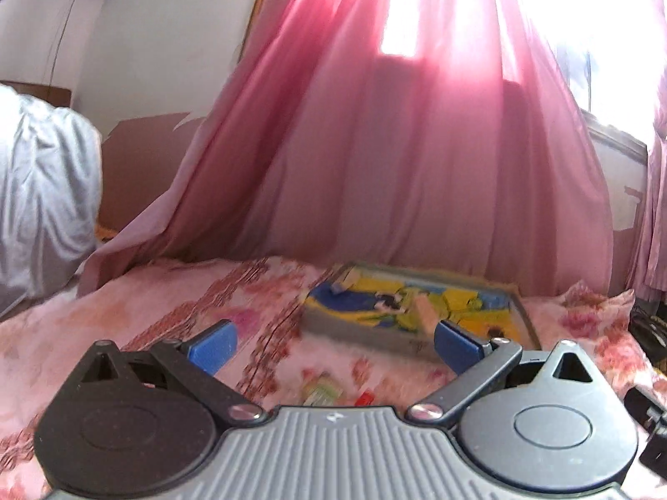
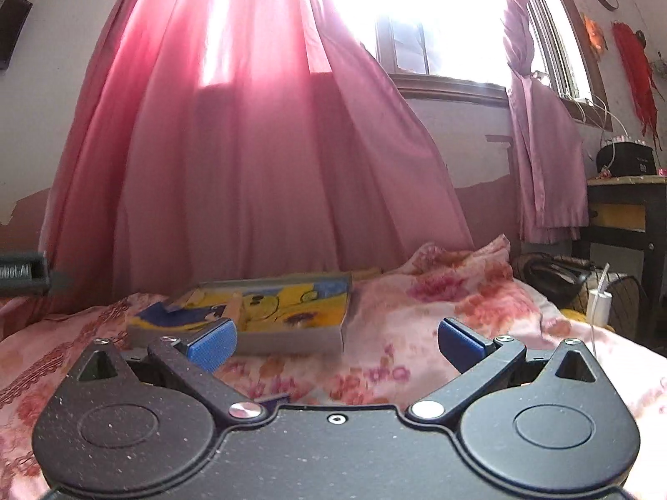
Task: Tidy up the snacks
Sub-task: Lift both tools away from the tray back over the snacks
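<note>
A shallow grey box (image 1: 367, 339) with yellow and blue snack packets inside lies on the pink floral bedspread (image 1: 146, 304), just ahead of my left gripper (image 1: 333, 346), which is open and holds nothing. Small snack packets, one green (image 1: 321, 391) and one red (image 1: 366, 398), lie blurred right under that gripper. In the right wrist view the same box (image 2: 292, 339) sits ahead and to the left of my right gripper (image 2: 335, 343), whose blue pads (image 2: 212, 343) stand wide open and empty. A dark blue packet edge (image 2: 271, 399) peeks out below it.
A pink curtain (image 1: 396, 146) hangs behind the bed under a bright window (image 2: 437, 33). A white cloth bundle (image 1: 37, 191) sits at far left. A dark side table (image 2: 625, 216), a black fan (image 2: 558, 279) and a white charger (image 2: 598, 302) stand to the right of the bed.
</note>
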### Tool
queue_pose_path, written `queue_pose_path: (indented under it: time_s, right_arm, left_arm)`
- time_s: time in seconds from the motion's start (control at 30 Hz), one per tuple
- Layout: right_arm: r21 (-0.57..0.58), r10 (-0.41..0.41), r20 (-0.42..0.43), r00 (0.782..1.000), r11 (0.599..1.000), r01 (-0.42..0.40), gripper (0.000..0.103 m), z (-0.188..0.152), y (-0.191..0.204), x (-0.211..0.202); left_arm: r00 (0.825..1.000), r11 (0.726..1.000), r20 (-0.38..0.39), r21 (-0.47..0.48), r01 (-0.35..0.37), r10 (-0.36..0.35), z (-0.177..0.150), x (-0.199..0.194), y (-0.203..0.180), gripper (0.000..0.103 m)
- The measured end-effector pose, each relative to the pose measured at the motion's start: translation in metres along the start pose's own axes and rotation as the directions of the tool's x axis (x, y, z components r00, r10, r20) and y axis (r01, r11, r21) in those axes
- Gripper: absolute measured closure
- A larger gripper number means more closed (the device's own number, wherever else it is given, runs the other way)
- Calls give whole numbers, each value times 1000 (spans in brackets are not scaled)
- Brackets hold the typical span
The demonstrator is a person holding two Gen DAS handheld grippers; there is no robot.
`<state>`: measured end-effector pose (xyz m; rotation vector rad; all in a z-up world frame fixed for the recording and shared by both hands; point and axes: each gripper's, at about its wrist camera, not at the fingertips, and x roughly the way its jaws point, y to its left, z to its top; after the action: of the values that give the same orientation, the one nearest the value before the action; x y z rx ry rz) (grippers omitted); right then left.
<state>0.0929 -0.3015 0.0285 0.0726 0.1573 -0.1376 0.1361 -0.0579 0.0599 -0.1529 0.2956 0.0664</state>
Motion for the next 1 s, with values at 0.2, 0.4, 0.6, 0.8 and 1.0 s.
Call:
queue_pose_path:
  time_s: [0.2, 0.4, 0.6, 0.8, 1.0]
  right_arm:
    - [15, 19, -66, 998, 1000, -18, 1, -14, 7, -29]
    - [-10, 44, -148, 988, 999, -46, 1, -27, 19, -45]
    - [-62, 41, -184, 982, 997, -53, 1, -34, 31, -49]
    - [-118, 21, -285, 958, 991, -57, 1, -42, 40, -34]
    - [-128, 22, -317, 948, 990, -66, 1, -47, 42, -29]
  left_arm:
    - [996, 1000, -91, 9, -3, 4, -27, -20, 16, 0]
    - [987, 999, -159, 41, 7, -1, -57, -34, 25, 0]
    - [970, 999, -245, 48, 20, -8, -75, -27, 29, 0]
    - [956, 998, -294, 65, 25, -4, -87, -27, 33, 0]
    - [924, 1000, -382, -20, 22, -29, -91, -18, 42, 0]
